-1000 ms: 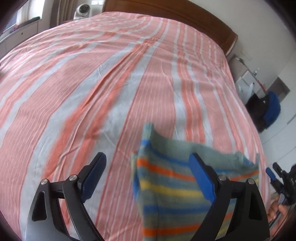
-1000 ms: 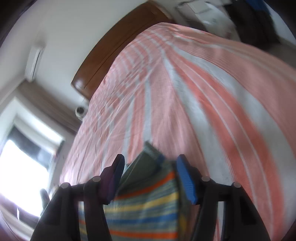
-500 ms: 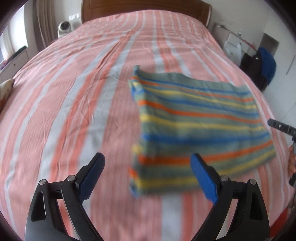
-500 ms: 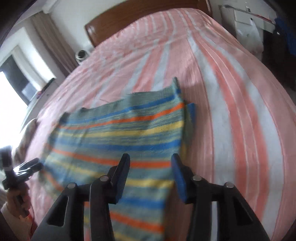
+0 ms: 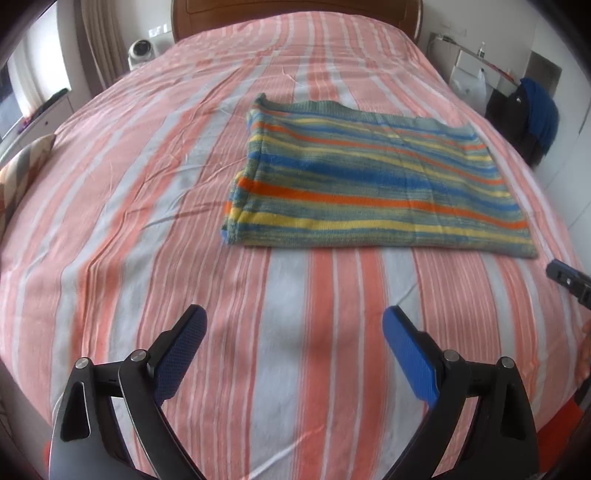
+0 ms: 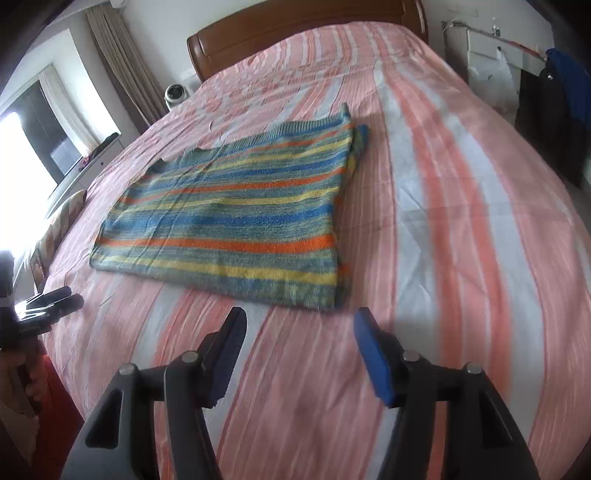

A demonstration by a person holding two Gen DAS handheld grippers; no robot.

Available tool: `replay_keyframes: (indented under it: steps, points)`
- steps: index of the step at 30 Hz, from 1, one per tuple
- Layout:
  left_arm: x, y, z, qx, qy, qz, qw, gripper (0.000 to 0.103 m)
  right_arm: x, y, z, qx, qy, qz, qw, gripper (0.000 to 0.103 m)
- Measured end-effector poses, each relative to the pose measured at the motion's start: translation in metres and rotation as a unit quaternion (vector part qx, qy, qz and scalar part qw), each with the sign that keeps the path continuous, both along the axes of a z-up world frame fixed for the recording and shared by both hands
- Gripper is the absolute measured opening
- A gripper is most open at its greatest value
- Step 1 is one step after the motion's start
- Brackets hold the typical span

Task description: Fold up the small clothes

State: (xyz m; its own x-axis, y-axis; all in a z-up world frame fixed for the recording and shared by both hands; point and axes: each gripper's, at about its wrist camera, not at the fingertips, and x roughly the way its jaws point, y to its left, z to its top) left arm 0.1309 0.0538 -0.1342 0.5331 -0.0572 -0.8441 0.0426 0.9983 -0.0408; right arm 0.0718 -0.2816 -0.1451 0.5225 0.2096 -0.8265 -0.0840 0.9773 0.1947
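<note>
- Count: one striped sweater (image 5: 373,184), folded into a rectangle, on one bed (image 5: 184,184). Two tools, one in each of my hands.
- Also in view: one wooden headboard (image 6: 295,26), one small round white device (image 5: 142,51) beside the bed at the head end, one patterned cushion (image 5: 22,166) at the bed's left edge, dark and blue clothing (image 5: 535,114) hanging off to the right.
- Sweater lies flat on the striped bedspread, roughly mid-bed, towards my right half in the left wrist view.
- Long axis runs across the bed, side to side. Its orange, yellow and blue bands run along that axis.
- Doubled edges show at both short ends: left end in the left view, right end in the right view, where a lower layer peeks out (image 6: 360,136).
- Ribbed edge sits on the far long side, towards the headboard. Near long side faces me.
- Left tool (image 5: 295,350): jaws spread wide, nothing between them, over bare bedspread short of the sweater's near edge.
- Right tool (image 6: 299,350): jaws have just been opening, standing apart now, nothing in them, just short of the sweater's near right corner.
- Neither tool touches the sweater.
- Each tool's tip shows at the edge of the other's view.
</note>
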Motion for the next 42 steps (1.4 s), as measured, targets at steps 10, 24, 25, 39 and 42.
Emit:
replay_keyframes:
  steps: [10,24,25,39,42]
  points:
    - [-0.014,-0.001,0.016,0.018,-0.029,0.002,0.9994,0.097,-0.020,0.009,0.005,0.002,-0.008,-0.016,1.000,0.060]
    - [-0.041,0.026,-0.023,0.015,-0.044,0.007,0.9989,0.097,0.059,-0.019,0.018,0.030,-0.019,-0.041,0.999,0.060]
    - [-0.042,0.027,-0.025,0.014,-0.046,0.006,0.9988,0.097,0.072,-0.027,0.022,0.047,-0.021,-0.052,0.997,0.060]
    - [-0.034,0.041,-0.035,0.003,-0.068,0.014,0.9976,0.100,0.167,-0.035,-0.048,0.165,0.084,-0.132,0.974,0.039]
    - [-0.033,0.041,-0.034,0.005,-0.068,0.011,0.9976,0.100,0.168,-0.041,-0.057,0.176,0.099,-0.145,0.968,0.009]
